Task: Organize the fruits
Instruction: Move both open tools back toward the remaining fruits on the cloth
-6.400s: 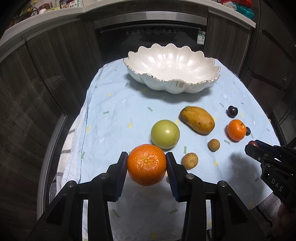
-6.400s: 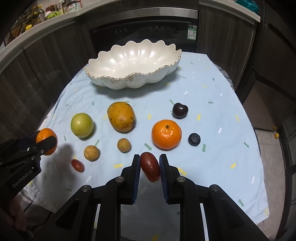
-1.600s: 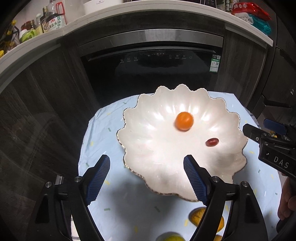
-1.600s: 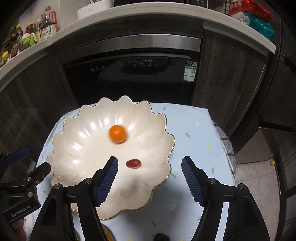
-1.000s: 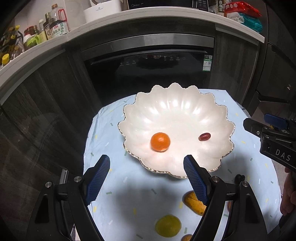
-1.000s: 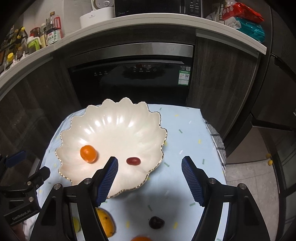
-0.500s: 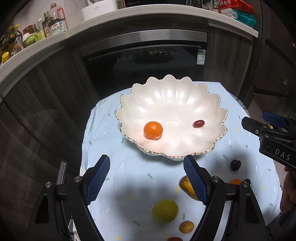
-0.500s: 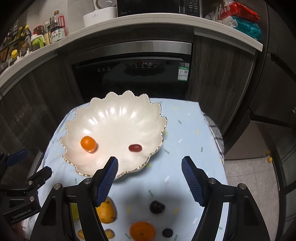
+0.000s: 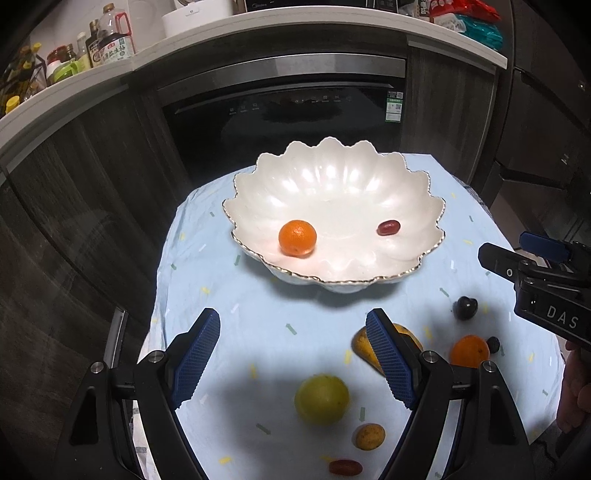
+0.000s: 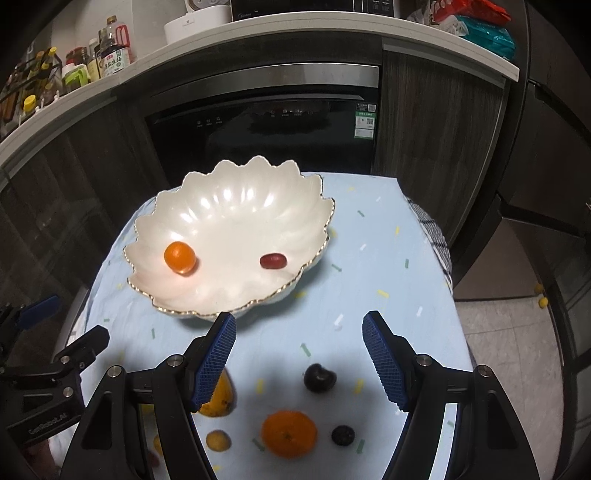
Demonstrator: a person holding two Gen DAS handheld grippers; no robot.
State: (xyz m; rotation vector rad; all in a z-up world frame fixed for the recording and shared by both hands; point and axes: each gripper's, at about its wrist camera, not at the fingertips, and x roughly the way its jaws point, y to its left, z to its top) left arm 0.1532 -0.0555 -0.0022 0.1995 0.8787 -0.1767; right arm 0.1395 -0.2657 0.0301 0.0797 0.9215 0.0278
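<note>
A white scalloped bowl (image 9: 424, 206) (image 10: 317, 206) holds an orange (image 9: 297, 238) (image 10: 180, 257) and a small red fruit (image 9: 388, 228) (image 10: 273, 260). On the blue cloth in front of it lie a green-yellow fruit (image 9: 321, 398), a mango (image 9: 360, 343) (image 10: 221, 397), a second orange (image 9: 470, 350) (image 10: 289, 434), a dark cherry (image 9: 465, 307) (image 10: 320, 377), a blueberry (image 10: 343, 435), small brown fruits (image 9: 370, 436) (image 10: 218, 440) and another red fruit (image 9: 345, 467). My left gripper (image 9: 293, 356) is open and empty above the cloth. My right gripper (image 10: 299, 356) is open and empty above the cherry.
A dark oven front (image 9: 288, 122) and cabinets stand behind the table (image 10: 417, 280). A counter above carries bottles (image 9: 110, 44) and snack bags (image 10: 476, 22). A checked towel (image 10: 432, 232) hangs at the right edge. A hand (image 9: 574, 387) holds the right gripper's handle.
Both grippers drew back from the bowl toward the near side of the table, still open. The loose fruits on the cloth came into view.
</note>
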